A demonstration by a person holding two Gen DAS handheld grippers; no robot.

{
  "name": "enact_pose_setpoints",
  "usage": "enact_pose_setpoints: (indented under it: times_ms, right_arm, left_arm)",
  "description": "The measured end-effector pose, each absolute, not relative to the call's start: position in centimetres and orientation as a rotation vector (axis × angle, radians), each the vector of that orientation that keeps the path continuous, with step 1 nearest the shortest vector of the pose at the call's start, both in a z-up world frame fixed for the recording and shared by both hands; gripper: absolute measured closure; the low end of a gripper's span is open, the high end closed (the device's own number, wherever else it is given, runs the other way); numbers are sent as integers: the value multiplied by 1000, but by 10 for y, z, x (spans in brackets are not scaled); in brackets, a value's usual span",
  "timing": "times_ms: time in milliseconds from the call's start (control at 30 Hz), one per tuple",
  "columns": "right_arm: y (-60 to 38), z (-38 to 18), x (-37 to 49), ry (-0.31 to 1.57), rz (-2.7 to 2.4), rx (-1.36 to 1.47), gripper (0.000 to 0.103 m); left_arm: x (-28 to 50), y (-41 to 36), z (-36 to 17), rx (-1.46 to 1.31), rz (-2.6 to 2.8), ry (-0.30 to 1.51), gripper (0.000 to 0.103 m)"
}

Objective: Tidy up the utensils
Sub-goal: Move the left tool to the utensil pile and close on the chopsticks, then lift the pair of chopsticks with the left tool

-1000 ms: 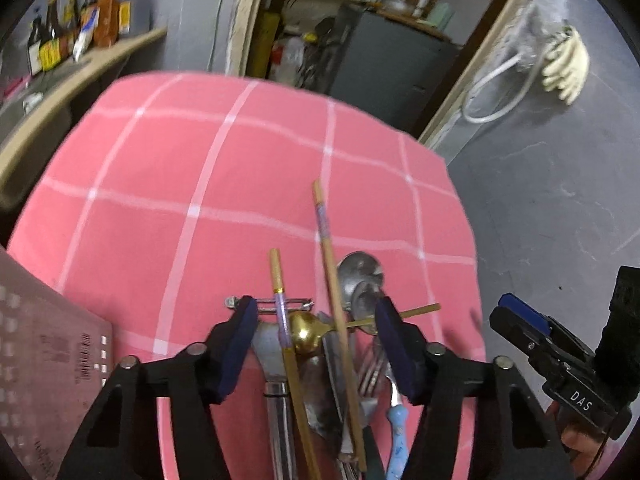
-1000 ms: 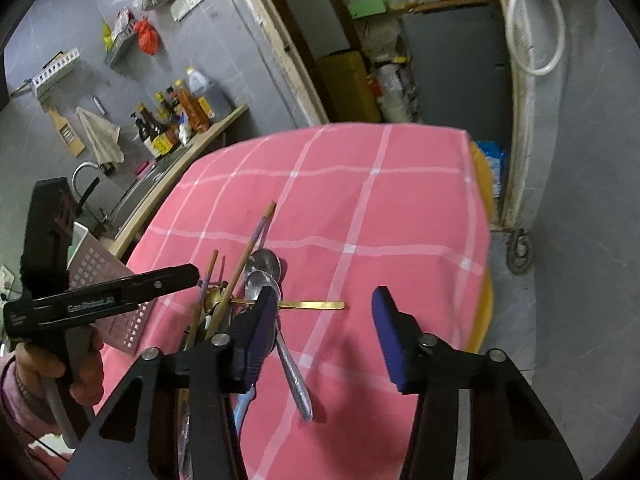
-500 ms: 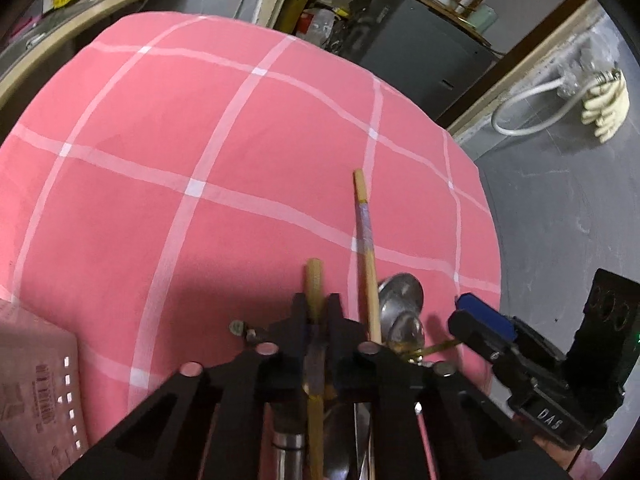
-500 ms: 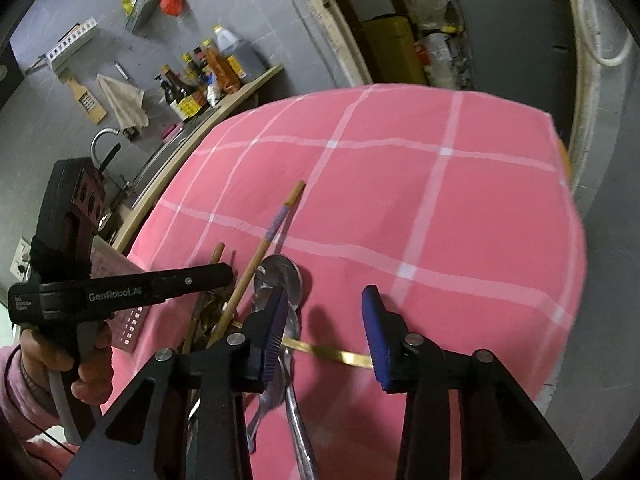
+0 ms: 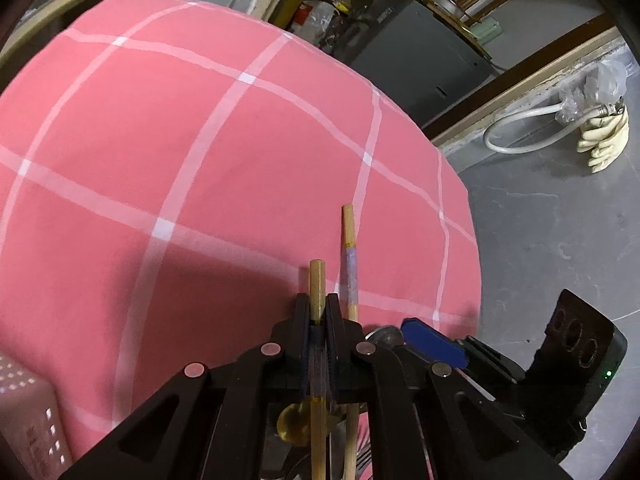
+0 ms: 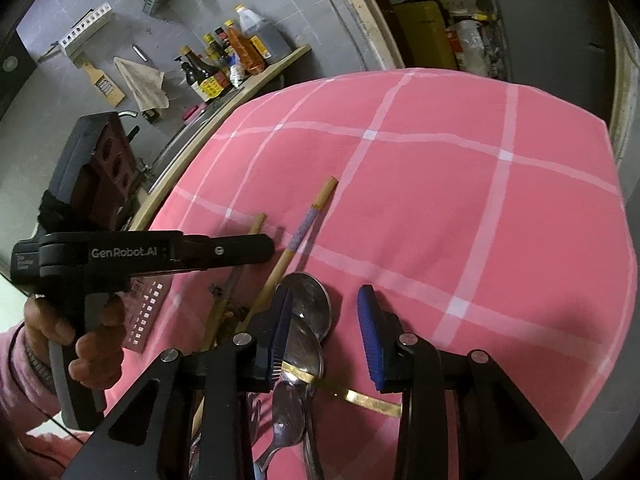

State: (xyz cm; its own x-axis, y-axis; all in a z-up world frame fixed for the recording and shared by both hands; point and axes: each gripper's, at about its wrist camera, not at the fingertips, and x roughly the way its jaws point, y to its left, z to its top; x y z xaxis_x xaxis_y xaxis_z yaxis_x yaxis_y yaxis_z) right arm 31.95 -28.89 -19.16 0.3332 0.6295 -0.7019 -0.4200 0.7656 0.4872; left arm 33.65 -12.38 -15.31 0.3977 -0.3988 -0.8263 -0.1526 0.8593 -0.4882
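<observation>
The left gripper [image 5: 318, 312] is clamping a plain wooden chopstick [image 5: 317, 280] at lower centre; the right gripper [image 6: 326, 332], half-open and narrowing, is straddling stacked steel spoons [image 6: 308, 320]; lifting is probably risking snagging the purple-banded chopstick [image 5: 350, 260] alongside

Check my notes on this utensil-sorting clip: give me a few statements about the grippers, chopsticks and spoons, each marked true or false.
1. The left gripper is shut on a chopstick. True.
2. The second chopstick is also in the left gripper. False: it lies beside the jaws, outside them, on the cloth.
3. The right gripper stands open over the spoons. True; its jaws have just been closing, with the spoons between them.
4. The cloth is plain blue. False: it is pink with white lines.
5. The gold utensil lies across the spoons. True.
</observation>
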Motion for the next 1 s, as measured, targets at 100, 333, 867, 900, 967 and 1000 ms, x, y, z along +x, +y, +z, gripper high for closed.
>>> enact_pose_setpoints:
  times_ms: [100,333,867,900,967,1000]
  right_arm:
    - [-286,-193,322,1032,723,222,79]
    - [-288,-194,318,1038,709,218,99]
    - [-305,-192,303,1030,582,233,100]
    - [-305,-192,303,1029,580,232,100]
    - [-305,-192,302,1030,575,235,100]
    - [-306,-192,301,1030,572,240,100]
  left_arm:
    - [341,-123,-155,-568,-182,1178,96]
    - [342,-122,-158,-602,-211,1197,95]
    - [354,-138,-158,-578,-289,1250,63]
    - [356,-140,-158,-559,-289,1256,63]
    - [359,-144,-156,-522,-288,1267,64]
    - [361,-147,-155,-501,-286,1273,65]
